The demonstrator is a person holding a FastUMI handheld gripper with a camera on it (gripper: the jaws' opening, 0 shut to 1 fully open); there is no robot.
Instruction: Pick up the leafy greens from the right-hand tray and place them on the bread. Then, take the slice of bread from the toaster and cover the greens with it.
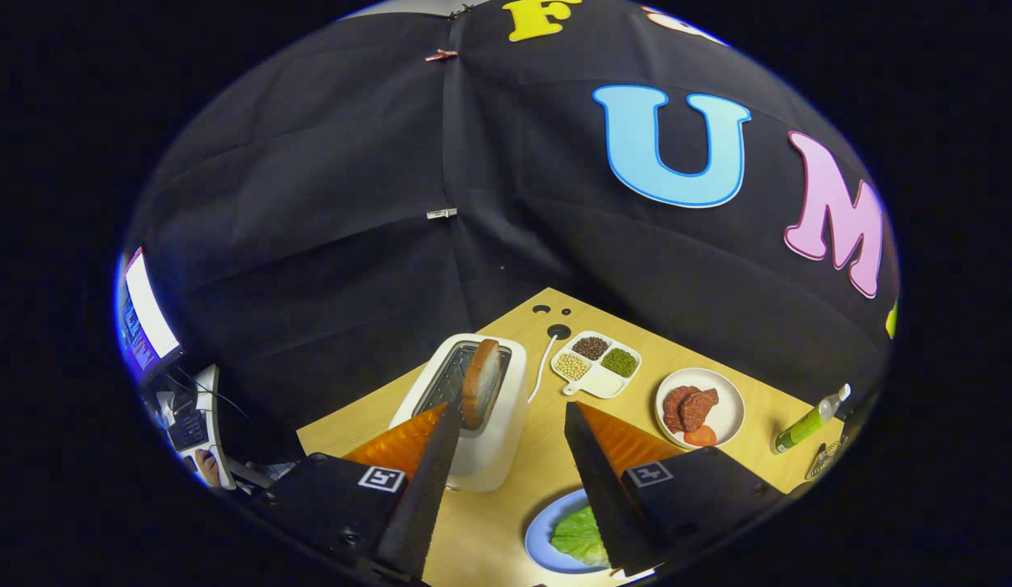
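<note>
- Surface [546, 456]: light wood, set against the booth's black cloth wall. A round cable port and small holes sit at its far corner, beyond the toaster.
- Gripper [510, 424]: held above the surface. The fingers are released, spread wide apart, with nothing between them but bare wood. The left finger's tip lies just in front of the toaster's slot; the right finger's tip lies to the right of the toaster.
- Toaster [493, 424]: white, standing upright on the surface just ahead of the left finger. This is the landmark for the items below.
- Blue plate [542, 534]: nearer than the toaster and to its right, partly hidden under the right finger.
- Leafy greens [579, 536]: lying on the blue plate, partly covered by the right finger. Whether bread lies under them cannot be told.
- White plate [727, 412]: well to the right of the toaster, carrying reddish meat slices and a tomato slice.
- Divided dish [599, 383]: white, just right of the toaster and beyond it, holding dark, green and pale grains in separate compartments.
- Slice of bread [481, 383]: standing upright in the toaster's slot, its upper half protruding, close to the left finger's tip.
- Green bottle [809, 422]: far right of the toaster, beyond the white plate, tilted.
</note>
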